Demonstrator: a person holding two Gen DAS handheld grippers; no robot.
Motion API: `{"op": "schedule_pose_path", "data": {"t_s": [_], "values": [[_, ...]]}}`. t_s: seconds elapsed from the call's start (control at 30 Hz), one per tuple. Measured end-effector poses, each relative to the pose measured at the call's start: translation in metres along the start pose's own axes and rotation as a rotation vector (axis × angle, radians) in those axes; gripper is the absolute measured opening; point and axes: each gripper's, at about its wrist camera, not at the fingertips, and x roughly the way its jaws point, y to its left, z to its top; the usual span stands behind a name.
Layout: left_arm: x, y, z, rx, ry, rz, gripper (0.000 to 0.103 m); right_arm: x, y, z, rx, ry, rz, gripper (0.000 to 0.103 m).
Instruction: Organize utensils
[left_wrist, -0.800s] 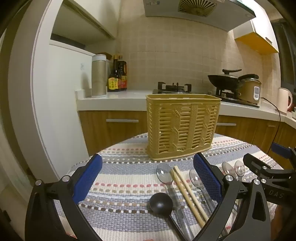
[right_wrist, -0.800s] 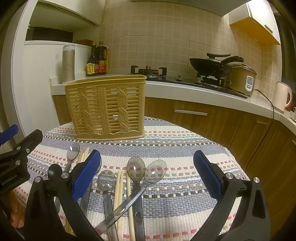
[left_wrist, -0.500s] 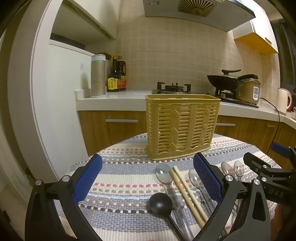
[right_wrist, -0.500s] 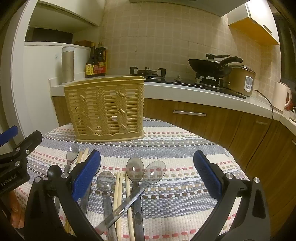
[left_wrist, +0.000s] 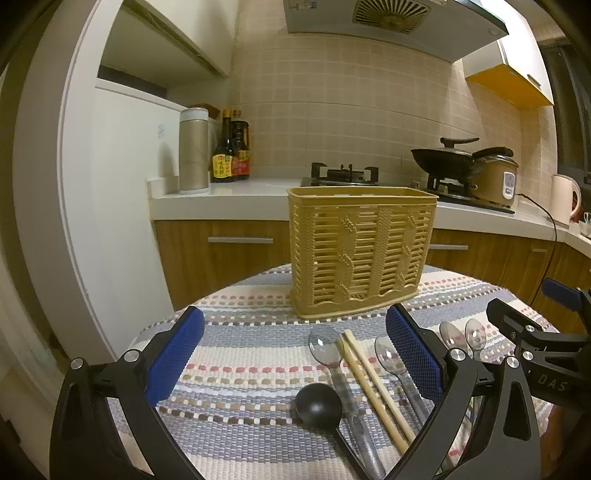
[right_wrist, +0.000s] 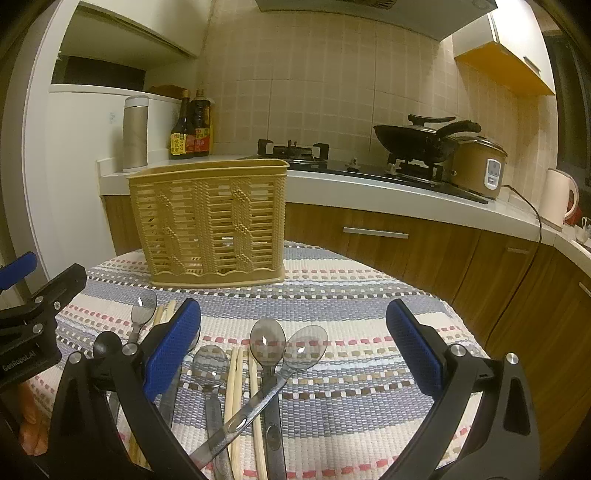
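A tan slatted utensil basket (left_wrist: 360, 251) stands upright at the far side of a round table; it also shows in the right wrist view (right_wrist: 214, 225). In front of it lie clear plastic spoons (left_wrist: 325, 349) (right_wrist: 267, 339), wooden chopsticks (left_wrist: 373, 380) (right_wrist: 236, 387) and a black ladle (left_wrist: 319, 404). My left gripper (left_wrist: 293, 354) is open and empty above the ladle and spoons. My right gripper (right_wrist: 293, 350) is open and empty above crossed spoons and chopsticks, to the right of the left one.
The table wears a striped woven cloth (left_wrist: 240, 354) (right_wrist: 369, 350). Behind it runs a kitchen counter (left_wrist: 229, 195) with bottles (left_wrist: 231, 151), a steel flask (left_wrist: 192, 151), a gas stove (left_wrist: 343, 173), a wok (left_wrist: 443, 158) and a rice cooker (right_wrist: 476, 166).
Both grippers have drifted very slightly; the basket sits a touch lower and left in the views. Nothing was taken hold of or moved.
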Motion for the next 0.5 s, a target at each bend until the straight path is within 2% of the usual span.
{"op": "schedule_pose_path", "data": {"t_s": [0.5], "values": [[0.0004,-0.0003,-0.0002,-0.002,0.004,0.002,0.096,-0.0002,-0.0004,0.0002,0.0,-0.003,-0.005,0.096]]}}
